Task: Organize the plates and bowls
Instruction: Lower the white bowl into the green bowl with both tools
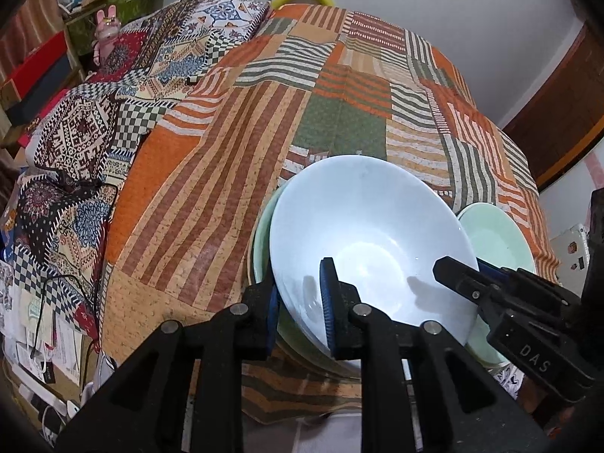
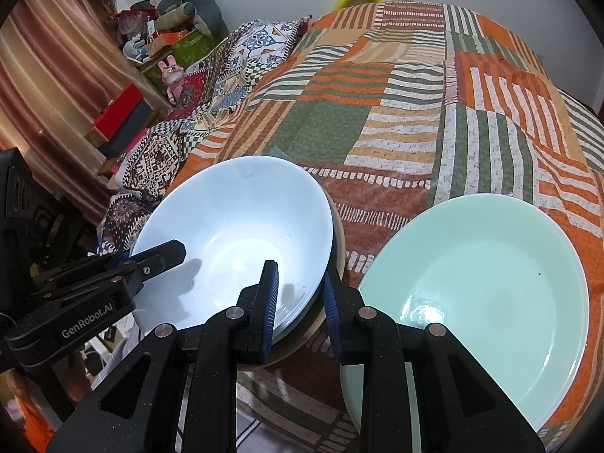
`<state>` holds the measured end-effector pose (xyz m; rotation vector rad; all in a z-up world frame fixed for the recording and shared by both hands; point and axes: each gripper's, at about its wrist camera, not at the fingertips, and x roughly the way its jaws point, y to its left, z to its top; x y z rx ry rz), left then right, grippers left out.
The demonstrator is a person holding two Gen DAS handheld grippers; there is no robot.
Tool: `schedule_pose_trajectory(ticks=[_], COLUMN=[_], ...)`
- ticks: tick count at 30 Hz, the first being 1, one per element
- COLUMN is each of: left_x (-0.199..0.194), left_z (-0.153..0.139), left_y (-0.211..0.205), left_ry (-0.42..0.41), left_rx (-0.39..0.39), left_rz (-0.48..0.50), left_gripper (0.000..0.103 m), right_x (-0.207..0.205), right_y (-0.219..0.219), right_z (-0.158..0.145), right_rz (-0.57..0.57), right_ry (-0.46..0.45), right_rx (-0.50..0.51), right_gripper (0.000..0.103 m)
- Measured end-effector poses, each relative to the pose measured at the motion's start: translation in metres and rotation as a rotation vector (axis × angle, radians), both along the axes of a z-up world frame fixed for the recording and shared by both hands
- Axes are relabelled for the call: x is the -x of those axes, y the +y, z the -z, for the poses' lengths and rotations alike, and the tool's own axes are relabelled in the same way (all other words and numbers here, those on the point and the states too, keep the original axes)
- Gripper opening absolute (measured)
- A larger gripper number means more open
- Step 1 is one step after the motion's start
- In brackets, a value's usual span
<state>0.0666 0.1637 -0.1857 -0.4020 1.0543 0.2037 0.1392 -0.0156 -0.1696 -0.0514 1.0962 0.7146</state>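
Where the left wrist view looks down, the left gripper (image 1: 300, 304) pinches the near-left rim of the white bowl (image 1: 362, 226), which sits in a green bowl (image 1: 260, 241) on the quilt (image 1: 234, 151); the right gripper (image 1: 458, 277) reaches over its right rim. In the right wrist view, the right gripper (image 2: 302, 302) clamps the bowl's (image 2: 234, 222) near-right rim, with a green plate (image 2: 490, 283) just right.

Patchwork bedspread (image 2: 396, 120), plain white wall (image 1: 434, 7), striped curtain (image 2: 49, 75) left
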Motion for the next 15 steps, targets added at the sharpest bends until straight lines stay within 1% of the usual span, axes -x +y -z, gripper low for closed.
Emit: schedule_pose_trajectory(ticks=[4,6,9,10,12,13,15], left_x=[-0.001,-0.001,-0.002,-0.003,-0.004,-0.004,-0.003], left_z=[-0.002,-0.003,-0.003,-0.004,-0.005,-0.006,-0.008], left_y=[-0.001,-0.003,-0.005,-0.006,-0.007,-0.007,-0.007], left_ry=[0.011,0.015,0.016,0.015,0.017,0.018,0.016], left_rx=[-0.008,-0.023,-0.032,-0.037,-0.046,-0.048,-0.056], left_rz=[0.003,0.012,0.023,0.024,0.026,0.024,0.025], left_gripper=[0.020,0.020,0.023,0.024,0.025,0.025,0.025], right_x=[0.001,0.001,0.004,0.006,0.008,0.009,0.010], right_y=[0.002,0.004,0.006,0.006,0.003,0.000,-0.003], right_z=[-0.001,-0.002,-0.006,-0.011,-0.018,-0.023,-0.027], right_rz=[-0.014,-0.025,-0.026,-0.024,-0.024,-0.023,-0.019], right_ry=[0.003,-0.006,-0.059,-0.100,-0.135,-0.149,-0.169], right_rx=[0.017,0.036,0.084,0.094,0.084,0.069,0.060], right_gripper=[0.023,0.023,0.023,0.025,0.040,0.043,0.044])
